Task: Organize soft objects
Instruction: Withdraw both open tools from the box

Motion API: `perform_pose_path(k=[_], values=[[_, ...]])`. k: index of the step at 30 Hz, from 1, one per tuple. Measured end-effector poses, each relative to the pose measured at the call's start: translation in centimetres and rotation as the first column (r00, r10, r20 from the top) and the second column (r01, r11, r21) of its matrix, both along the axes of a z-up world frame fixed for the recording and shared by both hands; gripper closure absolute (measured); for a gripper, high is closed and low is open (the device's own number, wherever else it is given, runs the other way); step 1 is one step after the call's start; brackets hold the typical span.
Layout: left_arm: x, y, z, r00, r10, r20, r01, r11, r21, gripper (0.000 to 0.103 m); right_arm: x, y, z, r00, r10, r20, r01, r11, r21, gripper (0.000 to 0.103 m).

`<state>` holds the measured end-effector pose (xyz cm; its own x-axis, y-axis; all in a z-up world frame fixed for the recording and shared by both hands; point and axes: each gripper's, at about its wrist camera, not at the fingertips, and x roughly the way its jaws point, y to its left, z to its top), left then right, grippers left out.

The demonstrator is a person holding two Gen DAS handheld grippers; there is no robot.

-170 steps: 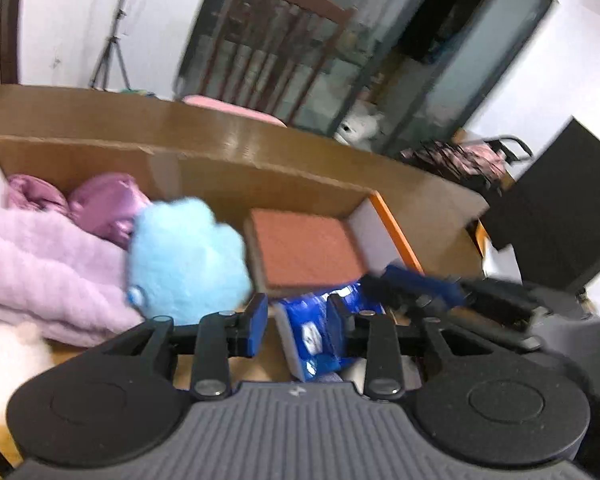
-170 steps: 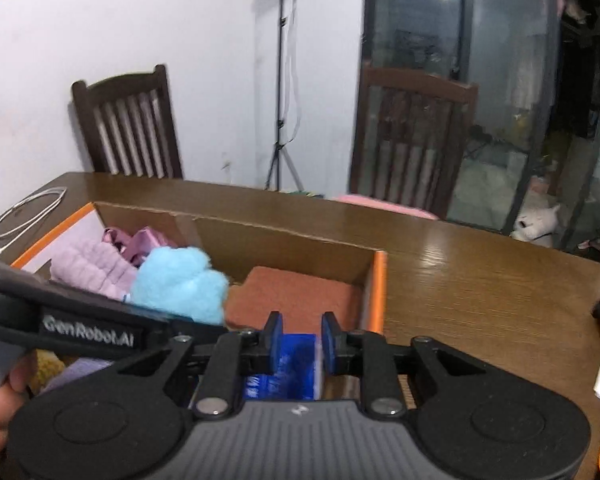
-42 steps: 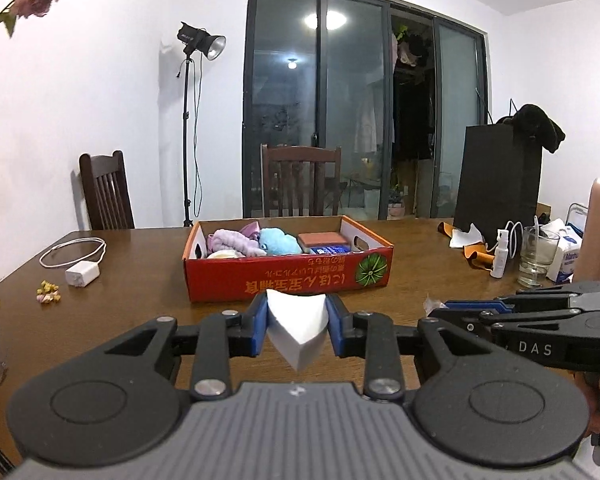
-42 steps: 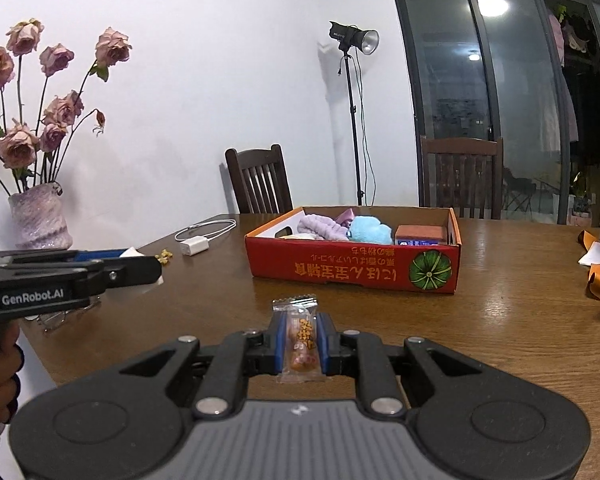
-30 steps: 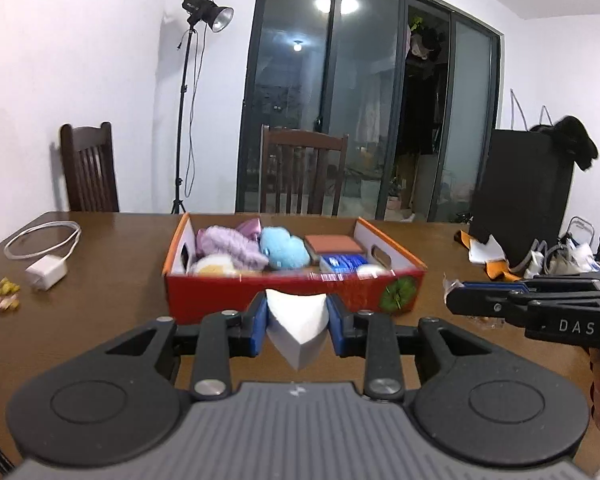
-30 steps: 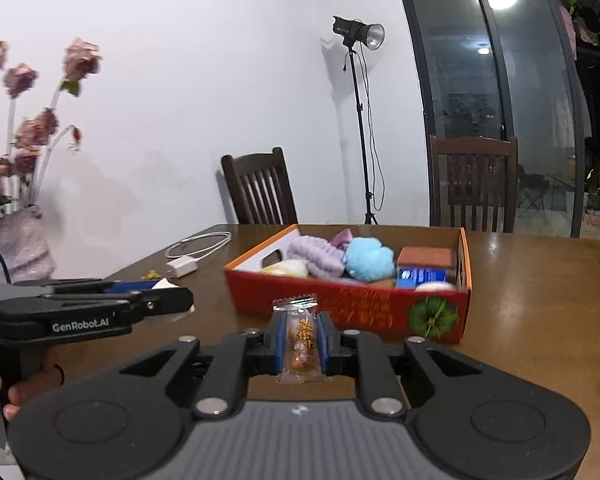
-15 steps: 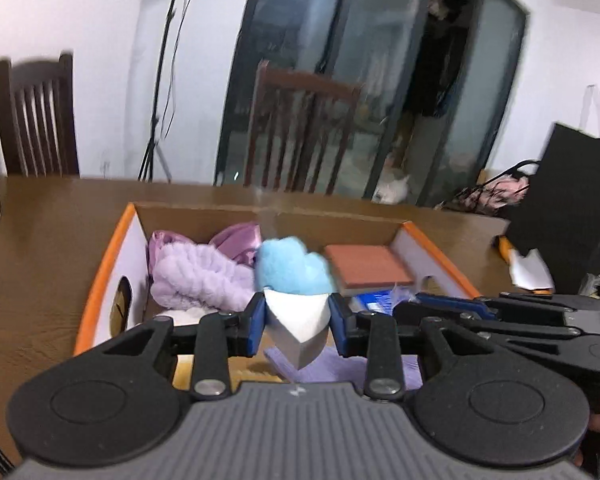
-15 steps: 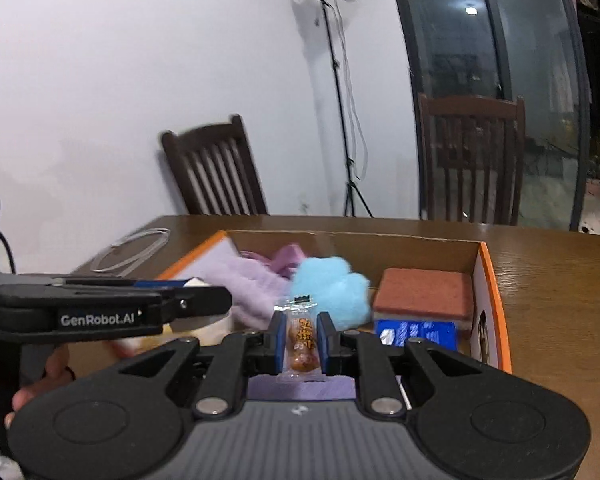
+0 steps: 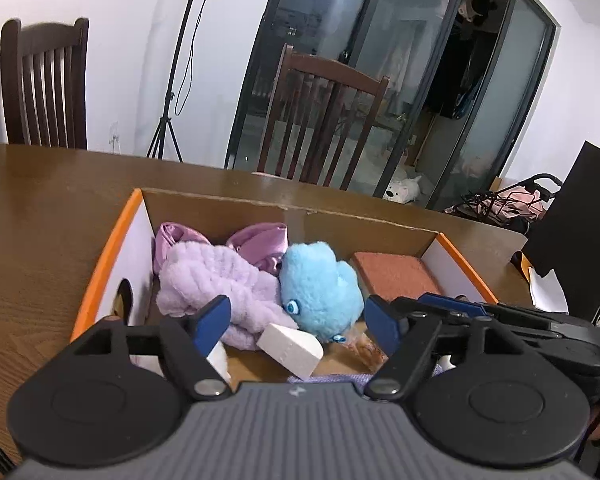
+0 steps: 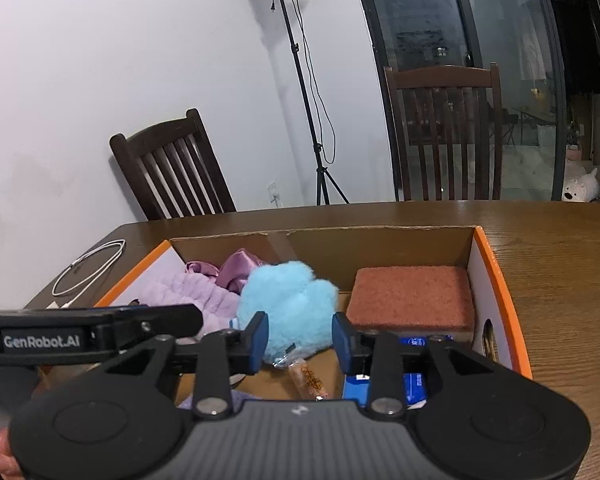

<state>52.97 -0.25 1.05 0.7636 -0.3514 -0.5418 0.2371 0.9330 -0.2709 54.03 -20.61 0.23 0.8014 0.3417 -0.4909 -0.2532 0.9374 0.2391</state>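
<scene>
An open cardboard box (image 9: 112,256) with an orange rim and white inner side walls sits on a brown wooden table (image 9: 40,216). Both grippers hang over its near edge.

Box contents, left to right:
- A lilac fluffy cloth (image 9: 216,280) lies against the left wall, with a purple satin item (image 9: 260,240) behind it at the back wall.
- A blue plush toy (image 9: 320,284) sits at the centre, touching the lilac cloth.
- A terracotta sponge pad (image 10: 410,298) lies flat in the back right corner.
- A blue packet (image 10: 414,384) lies in front of the pad, partly hidden by the right gripper.
- A white wedge-shaped foam block (image 9: 290,346) lies on the box floor, just in front of the plush toy and the lilac cloth.
- A clear-wrapped snack (image 10: 306,374) lies on the box floor, just in front of the plush toy.

The left gripper (image 9: 296,324) has its fingers spread wide and grasps nothing; the foam block lies between and below them. The right gripper (image 10: 298,342) is likewise spread and grasps nothing; the wrapped snack lies below the gap.

Outside the box, a white cable (image 10: 88,266) lies coiled on the table to the left. Two dark wooden chairs (image 10: 172,164) stand behind the table, with a light stand (image 10: 300,80) between them.
</scene>
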Motion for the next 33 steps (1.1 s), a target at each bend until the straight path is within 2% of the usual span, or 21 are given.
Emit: perform_pose_path(k=[7,12,16,19,21,24,26,28,33], values=[[-2.6,1.1,2.4,0.999,0.019,0.034,-0.019,1.000,0.010,0.025,-2.3,-0.4,2.2,0.999,-0.012,0.036,0.013,1.000,-0.012,0.065],[-7.1,2.3,4.8,0.996,0.017,0.086,-0.021,0.999,0.036,0.022,-6.0,-1.5,4.8,0.997,-0.026,0.078,0.029,0.999,-0.032,0.054],[-11.3,3.3,6.1,0.992,0.027,0.125,-0.035,0.997,0.066,0.020,-9.7,-2.8,6.3,0.993,-0.051,0.102,0.059,0.995,-0.076,0.050],[-14.4,3.7,6.3,0.987,0.046,0.155,-0.057,0.996,0.066,0.014,-12.8,-3.6,7.0,0.991,-0.067,0.119,0.078,0.992,-0.094,0.042],[-16.7,3.7,6.1,0.973,0.077,0.216,-0.097,0.992,0.084,0.004,-15.2,-3.6,7.0,0.988,-0.057,0.142,0.074,0.990,-0.122,0.022],[-20.4,3.2,5.4,0.932,0.107,0.347,-0.161,0.978,0.130,0.000,-19.5,-3.6,6.3,0.968,-0.036,0.250,0.072,0.988,-0.138,0.011],[-22.5,2.9,5.1,0.907,0.106,0.408,-0.180,0.973,0.147,0.000,-22.4,-3.7,5.3,0.938,-0.045,0.345,0.091,0.989,-0.117,0.008],[-24.2,2.7,4.9,0.891,0.109,0.441,-0.195,0.969,0.154,0.000,-24.4,-3.6,4.4,0.915,-0.068,0.397,0.118,0.988,-0.103,0.007],[-27.2,2.6,4.5,0.879,0.126,0.461,-0.209,0.969,0.134,0.000,-27.4,-3.2,3.3,0.903,-0.100,0.417,0.146,0.986,-0.078,0.007]])
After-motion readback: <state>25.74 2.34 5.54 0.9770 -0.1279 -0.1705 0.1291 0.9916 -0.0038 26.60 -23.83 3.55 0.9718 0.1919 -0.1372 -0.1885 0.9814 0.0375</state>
